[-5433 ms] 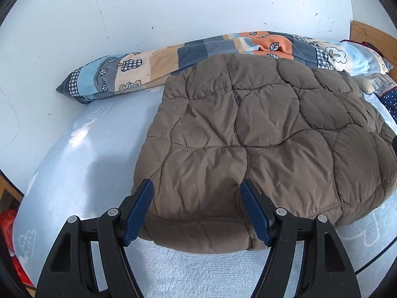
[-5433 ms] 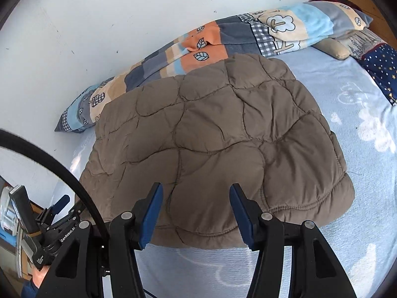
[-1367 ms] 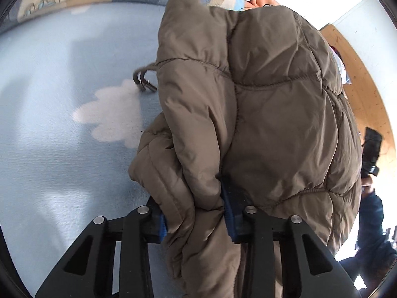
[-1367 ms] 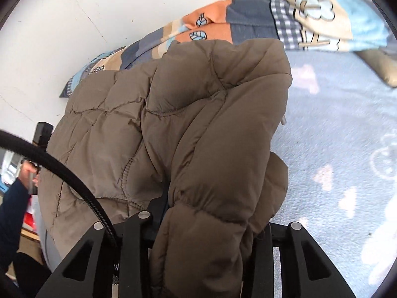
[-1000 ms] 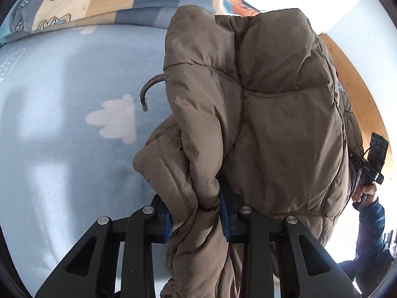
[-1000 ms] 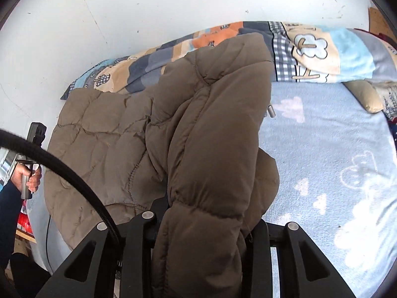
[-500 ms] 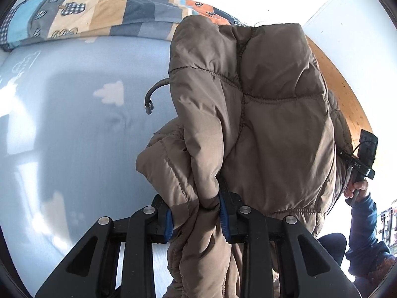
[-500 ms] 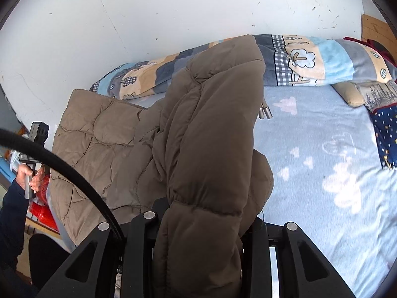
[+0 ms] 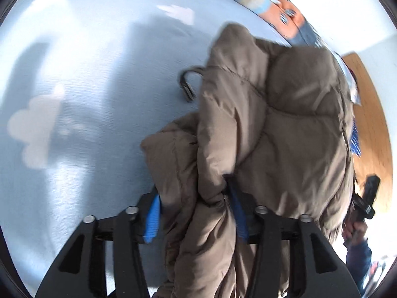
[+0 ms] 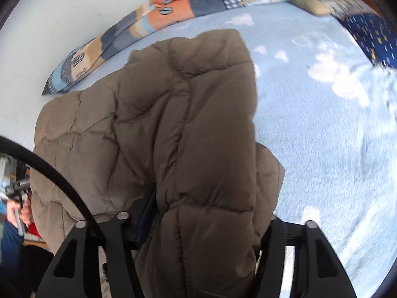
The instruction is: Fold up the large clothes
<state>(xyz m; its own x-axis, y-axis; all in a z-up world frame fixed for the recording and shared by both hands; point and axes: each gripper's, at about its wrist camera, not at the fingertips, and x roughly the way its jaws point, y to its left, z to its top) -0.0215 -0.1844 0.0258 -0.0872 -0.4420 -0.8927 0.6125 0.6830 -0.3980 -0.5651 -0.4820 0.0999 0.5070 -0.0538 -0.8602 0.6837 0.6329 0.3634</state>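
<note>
A brown quilted puffer jacket [image 9: 285,136] is doubled over on the light blue bed sheet [image 9: 74,74]. My left gripper [image 9: 193,198] has a thick fold of it between its jaws, which are opening. A gap shows beside the left blue pad [image 9: 153,219]. A grey drawcord [image 9: 187,84] sticks out of the jacket's left side. In the right wrist view the jacket [image 10: 173,124] bulges between the jaws of my right gripper [image 10: 208,211], which are also opening. Its right finger is hidden behind the fabric.
A rolled patchwork quilt [image 10: 161,12] lies along the white wall. A navy starred pillow [image 10: 372,37] sits at the far right. A wooden headboard [image 9: 369,124] borders the bed. A hand [image 10: 19,208] holds the other gripper, and a black cable [image 10: 49,171] crosses the lower left.
Both grippers have come down toward the bed with the jacket fold. Their jaws, clamped tight on the fabric before, have spread apart, so the fold sits loose between them.
</note>
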